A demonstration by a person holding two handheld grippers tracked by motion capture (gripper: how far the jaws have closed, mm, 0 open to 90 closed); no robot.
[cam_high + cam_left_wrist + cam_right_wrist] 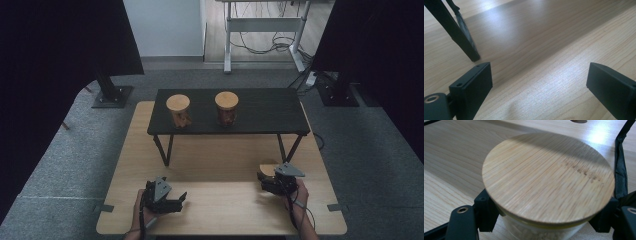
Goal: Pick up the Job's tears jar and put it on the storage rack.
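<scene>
In the right gripper view, the round bamboo lid (547,178) is covering most of the clear glass jar with white grains (536,231), and the bottom edge is cutting the jar off. In the high view, the right hand-held gripper (272,181) is hiding this jar except for a part of the lid. The contents of the two wooden-lidded jars (178,111) on the black low table (260,112) are looking too small to tell. The person's forearms are leaving the picture at the bottom.

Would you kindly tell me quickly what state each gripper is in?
Left gripper: open, holding nothing.
Right gripper: closed on the jar with the wooden lid.
</scene>
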